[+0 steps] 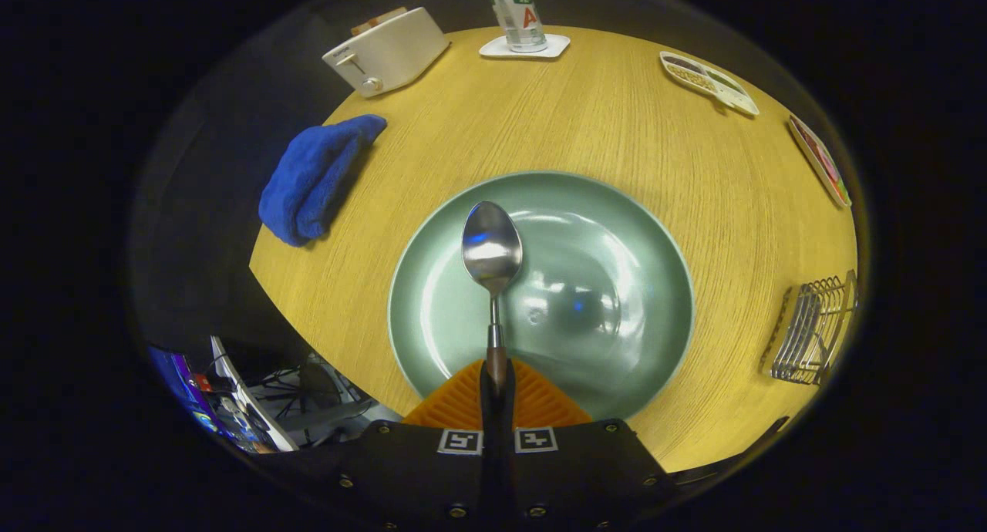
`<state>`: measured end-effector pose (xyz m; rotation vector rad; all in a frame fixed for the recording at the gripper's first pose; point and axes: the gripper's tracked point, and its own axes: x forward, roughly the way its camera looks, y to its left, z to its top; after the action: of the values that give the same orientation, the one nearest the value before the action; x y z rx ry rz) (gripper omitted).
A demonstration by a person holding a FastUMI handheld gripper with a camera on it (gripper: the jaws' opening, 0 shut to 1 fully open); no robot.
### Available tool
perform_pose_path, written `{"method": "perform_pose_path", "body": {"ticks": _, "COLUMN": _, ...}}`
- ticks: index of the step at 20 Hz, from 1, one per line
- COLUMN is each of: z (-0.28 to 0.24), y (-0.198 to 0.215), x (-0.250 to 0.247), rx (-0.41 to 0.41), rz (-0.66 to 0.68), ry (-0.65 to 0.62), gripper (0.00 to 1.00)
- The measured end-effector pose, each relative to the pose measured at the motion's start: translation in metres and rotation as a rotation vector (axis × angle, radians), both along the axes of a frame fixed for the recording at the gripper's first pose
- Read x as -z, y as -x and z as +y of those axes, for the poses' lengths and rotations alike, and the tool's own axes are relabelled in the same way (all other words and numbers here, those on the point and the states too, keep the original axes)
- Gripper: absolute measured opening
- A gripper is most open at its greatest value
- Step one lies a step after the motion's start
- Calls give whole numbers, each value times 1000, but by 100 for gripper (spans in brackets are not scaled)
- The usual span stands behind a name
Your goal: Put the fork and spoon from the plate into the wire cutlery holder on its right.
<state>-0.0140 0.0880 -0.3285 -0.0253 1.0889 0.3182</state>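
My gripper (497,382) is shut on the brown handle of a metal spoon (492,248), both orange fingers (455,405) pressing it from either side. The spoon points straight ahead, its bowl hanging over the left half of the pale green plate (617,231). The plate lies directly below and ahead of the fingers on the round wooden table (586,116). The wire cutlery holder (813,331) stands off to the right of the plate near the table's rim; something thin may stand in it, but I cannot tell what.
A blue cloth (312,177) lies left of the plate. Beyond it stands a white toaster (385,50). A bottle (518,14) on a white coaster sits at the far side. A divided white tray (709,81) and a coloured card (819,160) lie at the far right.
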Motion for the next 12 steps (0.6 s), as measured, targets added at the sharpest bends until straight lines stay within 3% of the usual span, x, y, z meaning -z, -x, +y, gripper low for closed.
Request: {"method": "perform_pose_path", "body": {"ticks": 12, "z": -80, "y": -4, "x": -40, "rx": 338, "rz": -83, "ry": -121, "gripper": 1}}
